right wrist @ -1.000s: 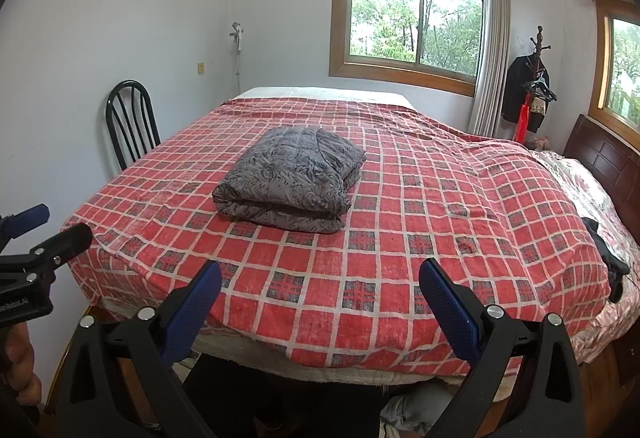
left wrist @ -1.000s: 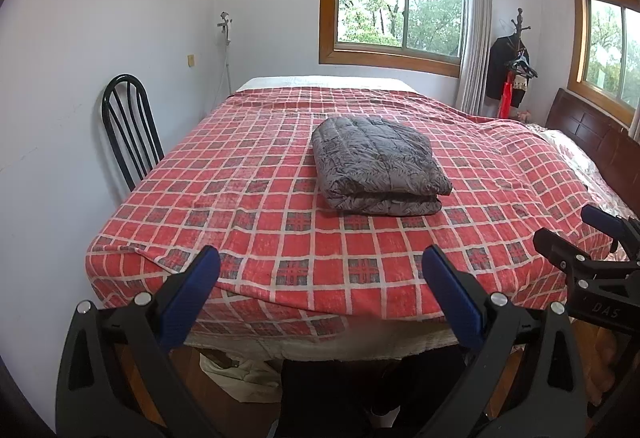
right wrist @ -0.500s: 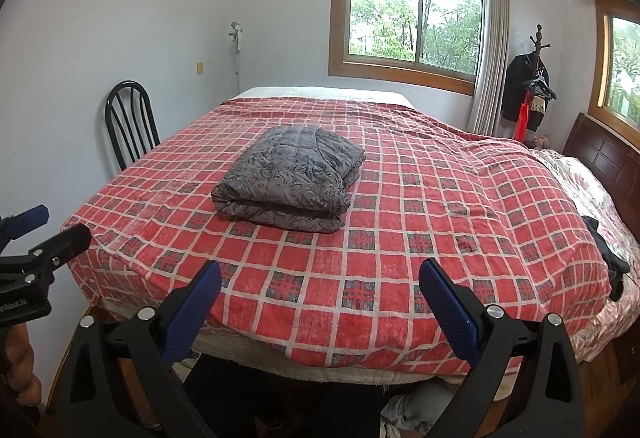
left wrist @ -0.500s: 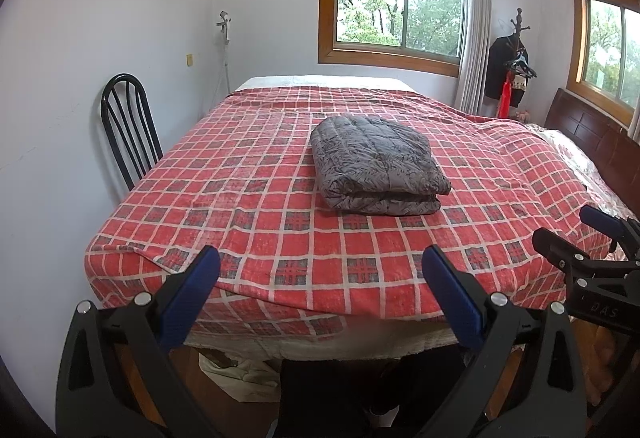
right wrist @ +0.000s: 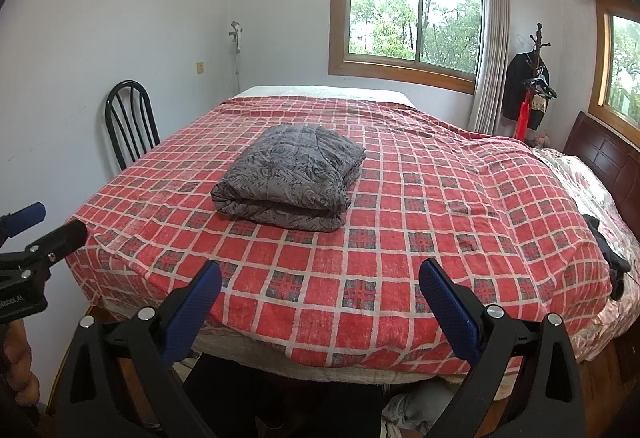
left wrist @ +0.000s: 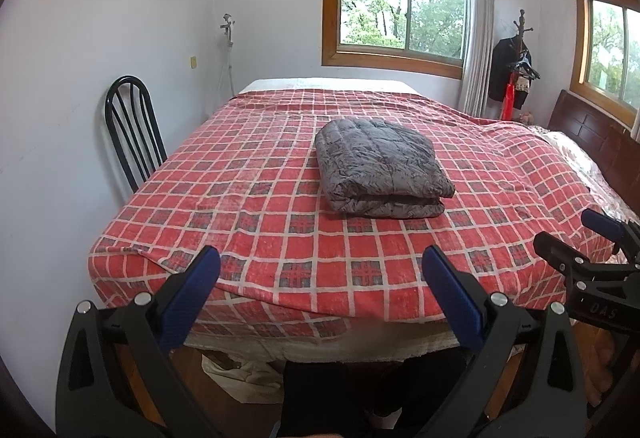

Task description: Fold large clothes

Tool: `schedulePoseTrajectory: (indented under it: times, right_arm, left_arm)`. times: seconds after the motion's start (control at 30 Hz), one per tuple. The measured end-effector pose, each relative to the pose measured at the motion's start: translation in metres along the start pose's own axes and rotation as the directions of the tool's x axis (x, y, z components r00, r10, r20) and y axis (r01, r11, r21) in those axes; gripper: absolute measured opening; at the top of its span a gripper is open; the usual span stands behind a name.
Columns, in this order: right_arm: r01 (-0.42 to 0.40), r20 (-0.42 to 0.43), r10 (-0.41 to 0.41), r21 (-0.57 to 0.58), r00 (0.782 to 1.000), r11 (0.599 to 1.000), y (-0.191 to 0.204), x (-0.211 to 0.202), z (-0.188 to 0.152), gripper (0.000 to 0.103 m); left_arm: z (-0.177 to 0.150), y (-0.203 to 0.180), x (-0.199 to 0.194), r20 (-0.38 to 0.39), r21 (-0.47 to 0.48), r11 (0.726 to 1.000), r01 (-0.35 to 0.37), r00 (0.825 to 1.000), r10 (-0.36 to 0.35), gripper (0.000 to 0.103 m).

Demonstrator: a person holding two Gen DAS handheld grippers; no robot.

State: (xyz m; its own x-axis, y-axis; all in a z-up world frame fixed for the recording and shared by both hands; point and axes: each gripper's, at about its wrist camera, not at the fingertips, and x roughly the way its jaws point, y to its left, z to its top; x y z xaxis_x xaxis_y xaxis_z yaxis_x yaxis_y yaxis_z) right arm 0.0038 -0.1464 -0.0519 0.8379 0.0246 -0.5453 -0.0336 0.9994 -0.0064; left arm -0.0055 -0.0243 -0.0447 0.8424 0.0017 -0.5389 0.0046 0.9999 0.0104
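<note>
Left claw [left wrist: 320, 270] and right claw [right wrist: 320, 276] released; right reads "DAS"; folded grey garment [left wrist: 380, 170] on bed [left wrist: 280, 238].

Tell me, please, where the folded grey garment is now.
The folded grey garment lies in the middle of the red checked bedspread, right of the black chair and below the window; neither claw touches it.

From my station both feeds are bright and even, lit by daylight from the far window [left wrist: 402, 10] and a second window [left wrist: 608, 50] on the right. The panes glare to near white at the top. Shadows are soft; the darkest patch lies under the near edge of the bed [right wrist: 360, 198]. Focus is sharp throughout. Fisheye bending curves the walls, and the corners vignette to black.
</note>
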Motion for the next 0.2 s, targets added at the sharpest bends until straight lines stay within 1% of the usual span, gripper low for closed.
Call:
schedulePoseTrajectory:
  times: [0.2]
  right_arm:
    - [-0.001,-0.002,0.001,0.001,1.000,1.000,-0.0002,0.0001,0.0002,0.099]
  left_arm:
    - [0.0021,0.0050,0.0022,-0.007,-0.013,1.000,0.000,1.000,0.000,0.100]
